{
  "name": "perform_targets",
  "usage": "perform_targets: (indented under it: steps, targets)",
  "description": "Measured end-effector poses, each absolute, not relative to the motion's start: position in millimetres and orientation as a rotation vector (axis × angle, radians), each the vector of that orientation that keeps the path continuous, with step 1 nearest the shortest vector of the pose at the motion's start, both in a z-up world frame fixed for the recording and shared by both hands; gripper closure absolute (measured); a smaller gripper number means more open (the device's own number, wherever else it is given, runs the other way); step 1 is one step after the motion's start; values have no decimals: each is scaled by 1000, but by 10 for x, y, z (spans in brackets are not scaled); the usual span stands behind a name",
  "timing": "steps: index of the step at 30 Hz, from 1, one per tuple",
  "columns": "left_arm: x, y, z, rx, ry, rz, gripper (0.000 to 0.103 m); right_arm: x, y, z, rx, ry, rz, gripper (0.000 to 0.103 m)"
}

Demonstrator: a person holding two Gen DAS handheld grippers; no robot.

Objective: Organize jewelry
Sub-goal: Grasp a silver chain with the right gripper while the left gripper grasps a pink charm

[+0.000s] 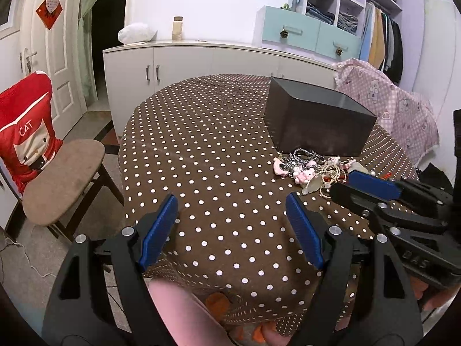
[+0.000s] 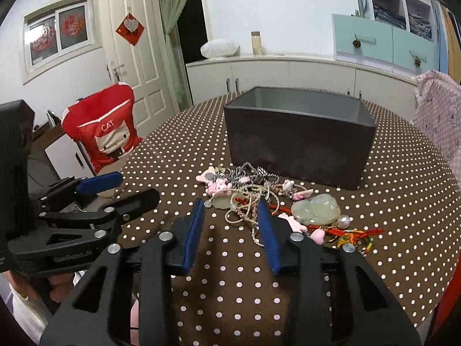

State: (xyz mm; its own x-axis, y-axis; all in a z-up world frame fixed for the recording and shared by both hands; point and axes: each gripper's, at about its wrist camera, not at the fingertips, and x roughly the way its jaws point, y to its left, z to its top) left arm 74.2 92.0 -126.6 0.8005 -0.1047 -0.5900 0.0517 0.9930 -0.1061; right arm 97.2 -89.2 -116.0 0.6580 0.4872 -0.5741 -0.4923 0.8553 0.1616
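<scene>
- Left gripper (image 1: pixel 232 210) is hovering over bare polka-dot tablecloth (image 1: pixel 201 150), jaws spread wide, holding nothing.
- Right gripper (image 2: pixel 230 213) is reaching into the near edge of the jewelry pile (image 2: pixel 268 201), jaws parted either side of a beige cord (image 2: pixel 247 204), not clamped.
- Pale green jade pendant (image 2: pixel 315 209) is lying at the pile's right.
- Dark box (image 2: pixel 299 138) is standing open just behind the pile.

White walls, panelled door (image 2: pixel 135 66), white sideboard (image 1: pixel 201 60), red-covered chair (image 1: pixel 34 144), open wardrobe shelves (image 1: pixel 340 3).

Home bedroom: open wardrobe (image 1: pixel 383 37), white cabinets (image 1: pixel 184 63), cushioned chair (image 1: pixel 57 178), polka-dot table (image 1: pixel 207 150).
</scene>
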Motion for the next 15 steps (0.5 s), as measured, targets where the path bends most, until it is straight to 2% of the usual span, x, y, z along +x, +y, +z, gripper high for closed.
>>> perform_targets:
  steps: [3, 9, 15]
  targets:
    - [747, 936, -1296, -96, 640, -91, 26, 1016, -864, -1190, -13, 673, 533, 72]
    - [732, 916, -1347, -96, 639, -107, 26, 1115, -844, -1231, -24, 705, 466, 97]
    - [755, 922, -1305, -126, 631, -142, 26, 1073, -910, -1159, 27, 692, 475, 99]
